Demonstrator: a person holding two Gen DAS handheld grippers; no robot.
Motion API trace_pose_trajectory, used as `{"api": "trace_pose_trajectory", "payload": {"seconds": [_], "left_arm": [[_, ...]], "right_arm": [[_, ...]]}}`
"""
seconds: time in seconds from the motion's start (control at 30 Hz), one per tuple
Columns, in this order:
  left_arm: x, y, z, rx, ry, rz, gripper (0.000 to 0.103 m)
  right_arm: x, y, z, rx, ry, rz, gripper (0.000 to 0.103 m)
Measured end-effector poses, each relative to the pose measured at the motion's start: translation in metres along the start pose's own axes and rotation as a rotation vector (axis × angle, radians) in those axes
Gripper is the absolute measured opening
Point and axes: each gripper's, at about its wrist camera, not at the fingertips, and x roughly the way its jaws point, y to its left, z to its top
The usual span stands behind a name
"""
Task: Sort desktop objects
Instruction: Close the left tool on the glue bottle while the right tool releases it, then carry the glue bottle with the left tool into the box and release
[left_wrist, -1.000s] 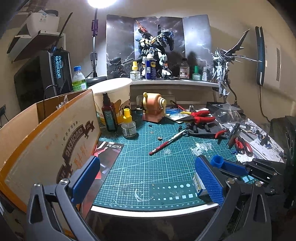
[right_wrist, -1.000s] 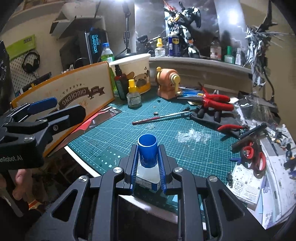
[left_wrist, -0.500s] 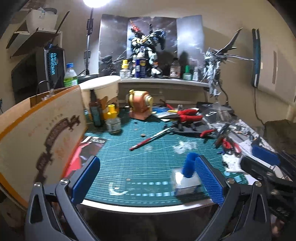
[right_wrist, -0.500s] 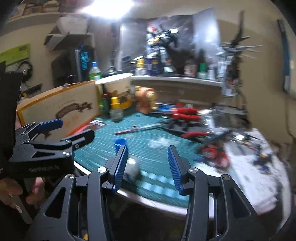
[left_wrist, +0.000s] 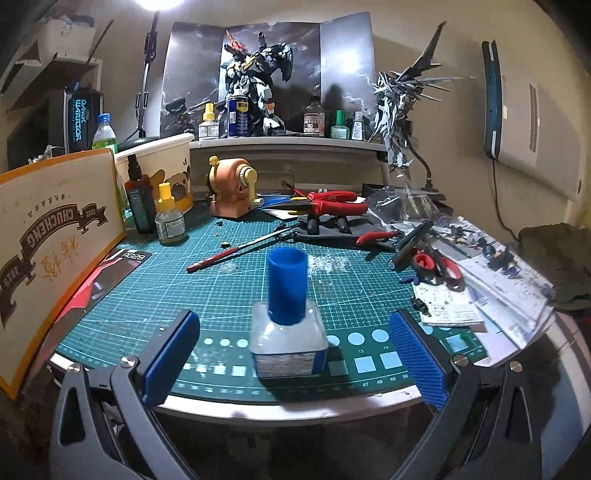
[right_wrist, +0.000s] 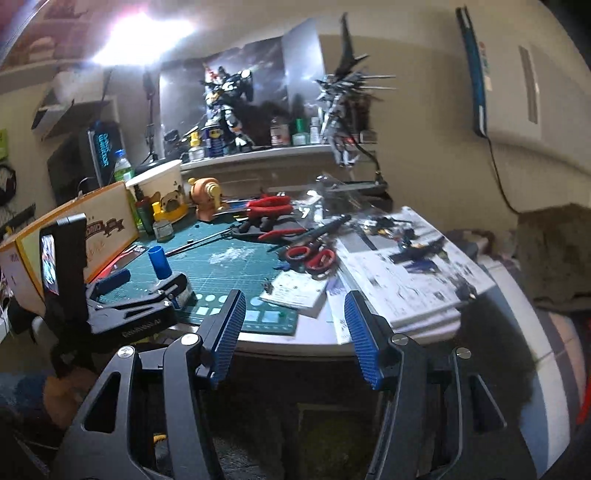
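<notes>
A small clear square bottle with a tall blue cap (left_wrist: 288, 325) stands upright on the green cutting mat (left_wrist: 207, 295), near its front edge. My left gripper (left_wrist: 293, 325) is open, one blue pad on each side of the bottle with a gap on both sides. In the right wrist view the bottle (right_wrist: 159, 264) and the left gripper (right_wrist: 147, 282) around it show at the left. My right gripper (right_wrist: 294, 299) hangs before the table's front edge, to the right of the bottle. Its jaws are opening and nothing is between them.
A cardboard box (left_wrist: 55, 236) stands along the mat's left side. Further back are a yellow-capped bottle (left_wrist: 170, 221), an orange pencil sharpener (left_wrist: 232, 192), red pliers (left_wrist: 332, 205) and a red-handled file (left_wrist: 236, 253). Red scissors (left_wrist: 436, 264) and printed sheets (left_wrist: 498, 284) cover the right.
My right gripper let go of the blue-capped bottle, opened and drew back to the right. My left gripper moved in and now brackets the bottle standing on the mat.
</notes>
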Motion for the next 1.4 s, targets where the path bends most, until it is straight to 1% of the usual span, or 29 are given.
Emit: {"api": "trace_pose_trajectory", "payload": {"seconds": [0.1, 0.27, 0.37, 0.4, 0.43, 0.47, 0.5, 0.53, 0.57, 0.6, 0.8, 0.9, 1.0, 1.2, 1.3, 1.4], "left_arm": [[0.01, -0.002, -0.009, -0.01, 0.008, -0.001, 0.103], [0.01, 0.0, -0.013, -0.017, -0.073, 0.018, 0.1], [0.022, 0.003, -0.012, -0.036, -0.051, 0.008, 0.091], [0.025, 0.004, -0.013, -0.041, -0.043, 0.006, 0.087], [0.028, 0.005, -0.015, -0.042, -0.034, 0.003, 0.08], [0.031, 0.005, -0.016, -0.039, -0.028, 0.005, 0.077], [0.031, 0.004, -0.018, -0.03, -0.035, 0.013, 0.071], [0.031, 0.003, -0.02, -0.019, -0.042, 0.013, 0.061], [0.032, 0.001, -0.021, -0.006, -0.045, 0.027, 0.055], [0.032, 0.001, -0.021, 0.002, -0.049, 0.046, 0.045], [0.033, 0.007, -0.019, -0.011, -0.039, 0.005, 0.044], [0.026, 0.009, -0.011, -0.008, -0.051, 0.003, 0.044], [0.013, 0.014, 0.007, -0.009, -0.059, 0.0, 0.044], [-0.031, 0.046, 0.068, -0.038, -0.072, -0.002, 0.044], [-0.063, 0.07, 0.107, -0.042, -0.107, 0.033, 0.044], [-0.097, 0.103, 0.149, -0.048, -0.136, 0.088, 0.044]], "right_arm": [[0.0, -0.004, -0.006, 0.016, 0.012, 0.01, 0.053], [0.0, -0.004, -0.014, 0.02, 0.025, 0.021, 0.053], [0.004, -0.004, -0.018, 0.034, 0.042, 0.031, 0.053], [0.005, -0.004, -0.019, 0.037, 0.047, 0.033, 0.053], [0.007, -0.003, -0.02, 0.039, 0.051, 0.036, 0.053], [0.008, -0.002, -0.021, 0.04, 0.053, 0.039, 0.053], [0.009, -0.001, -0.021, 0.038, 0.056, 0.043, 0.053], [0.01, 0.001, -0.022, 0.035, 0.06, 0.047, 0.053], [0.011, 0.003, -0.022, 0.033, 0.063, 0.051, 0.053], [0.012, 0.004, -0.023, 0.033, 0.066, 0.057, 0.053], [0.015, 0.014, -0.025, 0.025, 0.08, 0.072, 0.053], [0.017, 0.016, -0.025, 0.024, 0.085, 0.076, 0.053], [0.019, 0.017, -0.025, 0.025, 0.086, 0.084, 0.053], [0.027, 0.025, -0.019, 0.017, 0.084, 0.118, 0.053], [0.032, 0.033, -0.014, 0.007, 0.076, 0.153, 0.053], [0.038, 0.045, -0.009, -0.007, 0.069, 0.194, 0.053]]}}
